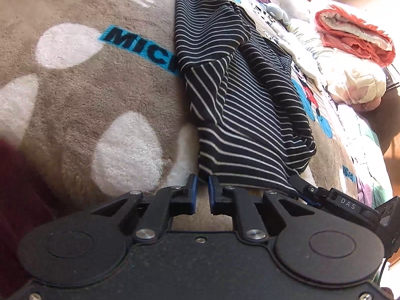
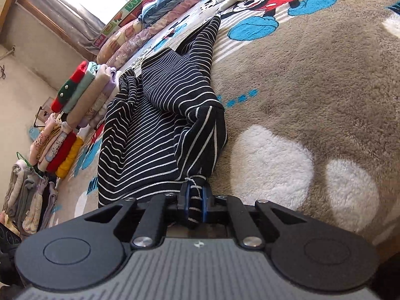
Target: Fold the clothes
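A black garment with thin white stripes [image 1: 237,100] lies crumpled in a long strip on a brown fleece blanket [image 1: 75,112] with white spots and cartoon prints. My left gripper [image 1: 203,182] sits at the garment's near hem. Its blue pads stand a narrow gap apart, with only blanket showing between them. My right gripper [image 2: 195,195] is shut on a bunched near corner of the striped garment [image 2: 155,130], where a white thread hangs. In the left wrist view the right gripper [image 1: 297,182] shows at the hem's right corner.
Stacks of folded clothes [image 2: 82,92] line the bed's left edge, with more [image 2: 57,150] nearer. Pillows and bedding [image 2: 160,5] lie along the far side. A coral and white quilt [image 1: 355,32] is rolled at the far right. A dark red sleeve [image 1: 15,187] is at my left.
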`<state>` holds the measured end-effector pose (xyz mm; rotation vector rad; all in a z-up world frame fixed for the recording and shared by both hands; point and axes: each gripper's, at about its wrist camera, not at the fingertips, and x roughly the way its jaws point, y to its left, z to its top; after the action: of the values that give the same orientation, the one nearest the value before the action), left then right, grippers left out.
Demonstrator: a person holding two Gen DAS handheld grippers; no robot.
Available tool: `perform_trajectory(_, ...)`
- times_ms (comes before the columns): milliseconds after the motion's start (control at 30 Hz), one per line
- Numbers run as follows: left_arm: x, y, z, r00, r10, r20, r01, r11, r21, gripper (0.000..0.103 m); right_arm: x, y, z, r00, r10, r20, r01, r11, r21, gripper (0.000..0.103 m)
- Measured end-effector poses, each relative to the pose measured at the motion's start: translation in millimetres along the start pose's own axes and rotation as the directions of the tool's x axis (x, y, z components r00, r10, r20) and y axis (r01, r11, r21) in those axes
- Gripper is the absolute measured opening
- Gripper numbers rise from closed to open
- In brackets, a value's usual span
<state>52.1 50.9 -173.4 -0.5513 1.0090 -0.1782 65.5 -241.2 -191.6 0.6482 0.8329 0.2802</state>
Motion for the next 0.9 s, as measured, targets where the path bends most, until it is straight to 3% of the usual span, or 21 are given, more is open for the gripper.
perform_trajectory(67, -4.4, 3.1, 0.6, 1.0, 0.009, -0.005, -0.009, 1.0, -0.011, 0.01, -8.2, -4.6, -2.0, 1.0, 0.001, 0.013, -0.001, 1.0, -0.005, 0.01)
perform_trajectory(167, -12.4, 5.3, 8.8, 0.999, 0.026, 0.025, -0.026, 0.999, -0.026, 0.01, -25.3, -19.7, -5.3, 0.996, 0.039, 0.075, -0.043, 0.998, 0.05, 0.019)
perform_trajectory(200, -15.4, 5.9, 13.1, 0.999, 0.029, 0.039, -0.028, 0.999, -0.03, 0.01, -27.8, -24.5, -4.2, 0.994, 0.05, 0.092, -0.056, 0.997, 0.061, 0.026)
perform_trajectory(233, -18.2, 6.5, 17.7, 0.998, 0.032, 0.054, -0.031, 0.999, -0.034, 0.011, -27.2, -29.0, -1.0, 0.993, 0.059, 0.106, -0.066, 0.996, 0.067, 0.04)
perform_trajectory(300, -21.9, 6.8, 30.6, 0.995, 0.037, 0.089, -0.033, 0.999, -0.04, 0.011, -26.1, -38.2, 5.5, 0.988, 0.076, 0.134, -0.087, 0.993, 0.078, 0.051)
perform_trajectory(400, -22.2, 4.6, 52.4, 0.991, 0.038, 0.127, -0.033, 0.999, -0.039, 0.024, -24.4, -51.9, 15.1, 0.979, 0.101, 0.176, -0.118, 0.989, 0.093, 0.052)
perform_trajectory(467, -19.1, 2.7, 69.2, 0.989, 0.036, 0.145, -0.033, 0.999, -0.025, 0.045, -23.3, -61.0, 21.5, 0.972, 0.117, 0.204, -0.14, 0.985, 0.102, 0.053)
perform_trajectory(567, -11.1, 1.1, 97.7, 0.982, 0.049, 0.182, -0.051, 0.999, 0.007, 0.048, -21.6, -74.7, 31.1, 0.959, 0.14, 0.246, -0.172, 0.978, 0.115, 0.053)
perform_trajectory(667, 0.9, 1.6, 129.8, 0.973, 0.084, 0.216, -0.091, 0.996, 0.022, 0.048, -22.9, -57.7, 36.8, 0.945, 0.081, 0.316, -0.073, 0.997, -0.039, 0.061)
perform_trajectory(733, 12.7, 6.7, 153.0, 0.971, 0.079, 0.225, -0.085, 0.996, 0.017, 0.048, -15.1, -57.7, 40.9, 0.947, 0.078, 0.311, -0.063, 0.996, -0.056, 0.084)
perform_trajectory(900, 48.0, 25.9, 212.4, 0.965, 0.096, 0.243, -0.094, 0.995, -0.022, 0.048, -1.2, -58.8, 45.4, 0.951, 0.084, 0.298, -0.062, 0.995, -0.082, 0.089)
